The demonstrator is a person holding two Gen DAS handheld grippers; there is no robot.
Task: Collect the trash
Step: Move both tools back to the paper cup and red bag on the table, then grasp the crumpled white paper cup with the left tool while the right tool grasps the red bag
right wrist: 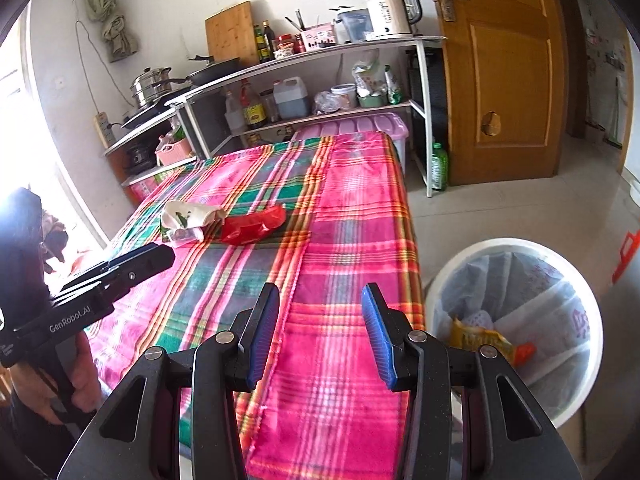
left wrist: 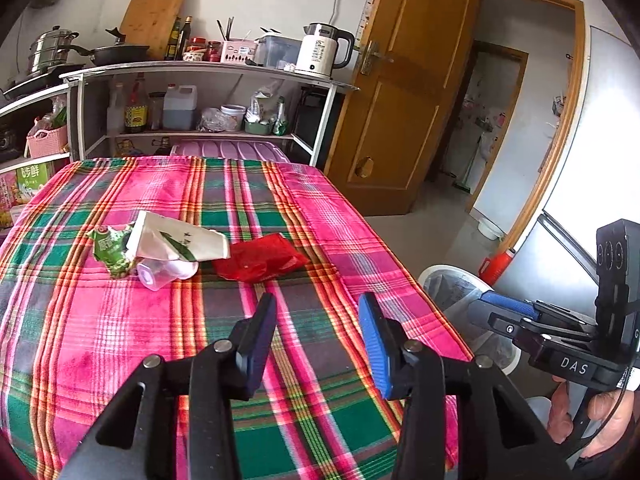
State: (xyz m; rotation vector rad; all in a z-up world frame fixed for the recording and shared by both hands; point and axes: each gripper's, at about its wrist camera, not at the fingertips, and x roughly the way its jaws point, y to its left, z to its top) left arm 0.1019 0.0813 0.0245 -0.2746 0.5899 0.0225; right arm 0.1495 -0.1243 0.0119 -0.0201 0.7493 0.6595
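Note:
Trash lies in a cluster on the plaid tablecloth [left wrist: 120,340]: a green crumpled wrapper [left wrist: 110,246], a white paper carton [left wrist: 180,240], a clear plastic cup [left wrist: 166,272] and a red plastic bag [left wrist: 258,260]. The carton [right wrist: 188,214] and red bag [right wrist: 252,226] also show in the right wrist view. My left gripper [left wrist: 318,308] is open and empty, above the cloth short of the red bag. My right gripper [right wrist: 320,300] is open and empty over the table's near right part. A white bin [right wrist: 520,320] with a clear liner stands on the floor right of the table, holding a yellow-orange wrapper [right wrist: 484,342].
A shelf unit [left wrist: 200,76] with a kettle [left wrist: 322,50], pots, bottles and jars stands behind the table. A wooden door [left wrist: 400,88] is open at the right. A green bottle [right wrist: 439,166] stands on the floor by the shelf. The bin also shows in the left view [left wrist: 452,284].

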